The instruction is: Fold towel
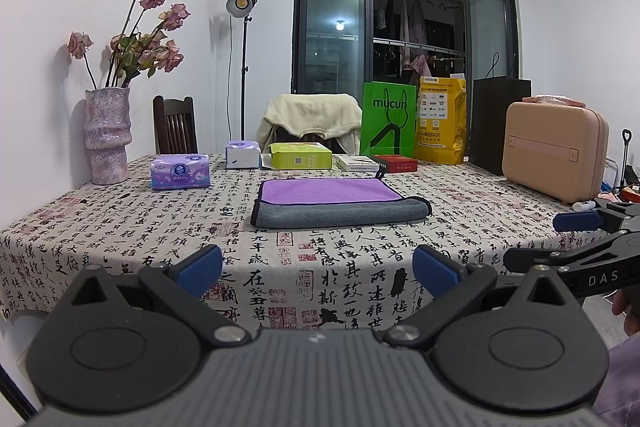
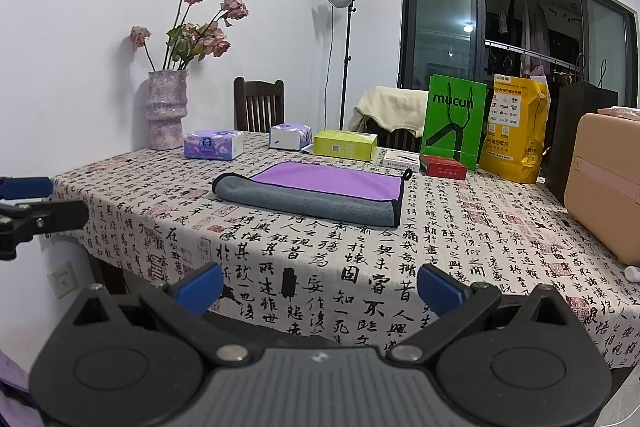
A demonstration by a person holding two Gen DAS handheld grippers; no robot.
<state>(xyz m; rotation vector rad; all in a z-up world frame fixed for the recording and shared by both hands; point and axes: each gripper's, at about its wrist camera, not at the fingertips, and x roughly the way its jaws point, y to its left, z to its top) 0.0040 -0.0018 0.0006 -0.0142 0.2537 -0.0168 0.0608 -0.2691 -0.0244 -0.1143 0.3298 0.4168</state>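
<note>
Across the table (image 1: 120, 227), with its calligraphy-print cloth, everything can be placed from the towel (image 1: 336, 205) lying near the middle. Behind the towel stand a pink case (image 1: 554, 151), a green bag (image 1: 387, 125) and a yellow bag (image 1: 442, 123); off to its far left sits a vase of dried roses (image 1: 107, 135). The towel itself is already doubled over, purple face up with a grey band rolled along its near edge, so at least one fold looks done; whether another is wanted, I can't say. Nearer than the towel, well apart from it, the left gripper (image 1: 316, 269) and right gripper (image 2: 320, 285) both hang spread wide, holding nothing.
</note>
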